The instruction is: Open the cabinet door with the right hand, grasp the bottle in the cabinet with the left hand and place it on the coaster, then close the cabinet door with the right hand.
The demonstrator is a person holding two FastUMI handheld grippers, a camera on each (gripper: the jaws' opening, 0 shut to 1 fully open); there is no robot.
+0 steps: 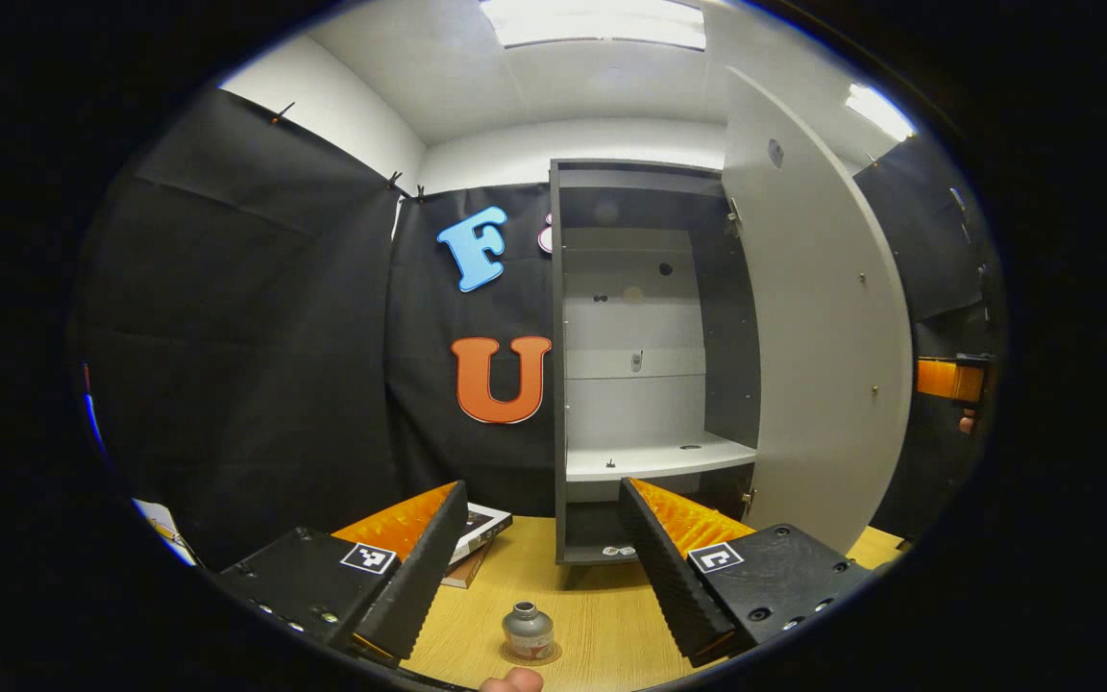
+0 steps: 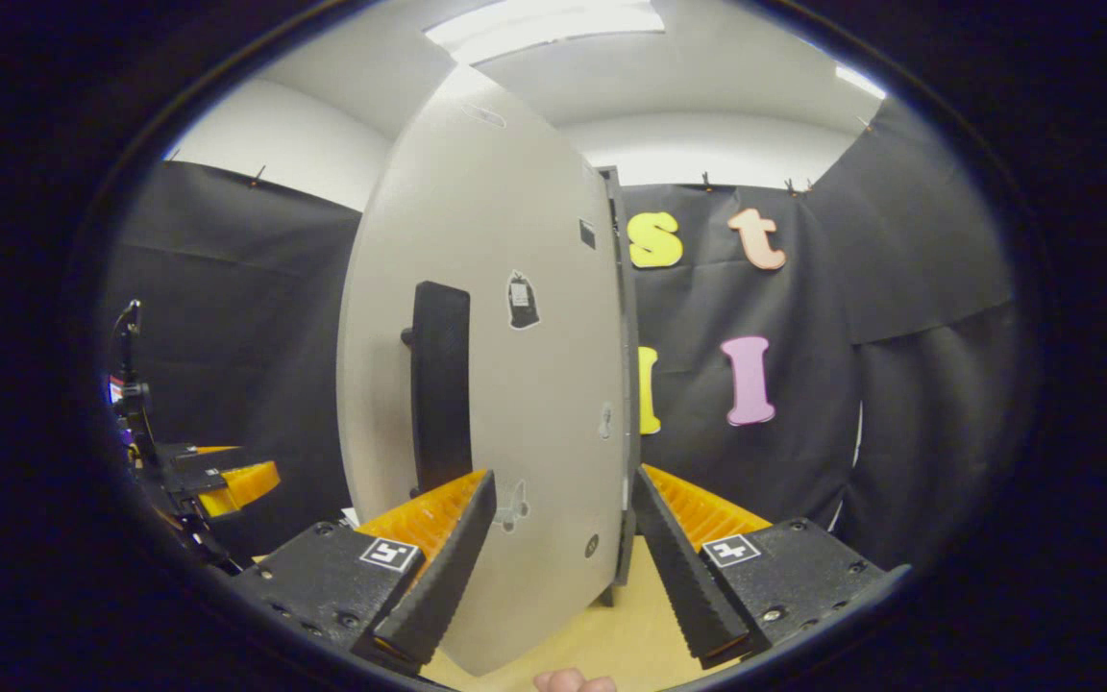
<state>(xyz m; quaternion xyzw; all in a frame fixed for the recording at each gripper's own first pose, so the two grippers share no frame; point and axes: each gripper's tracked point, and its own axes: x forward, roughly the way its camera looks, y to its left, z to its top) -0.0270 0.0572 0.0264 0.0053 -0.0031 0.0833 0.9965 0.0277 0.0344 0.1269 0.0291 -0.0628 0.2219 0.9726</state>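
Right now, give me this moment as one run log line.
door: open | bottle: on coaster, table | left gripper: open, empty | right gripper: open, facing door | shelf: bare

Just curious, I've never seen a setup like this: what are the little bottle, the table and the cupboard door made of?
Bottle: looks like metal, dull grey with a soft sheen, though coated plastic is possible. Table: pale wood or wood-look laminate, with faint grain lines. Cupboard door: probably painted or laminated board, flat matte light grey.

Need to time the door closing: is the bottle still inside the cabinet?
No: the bottle stands on the coaster on the table.
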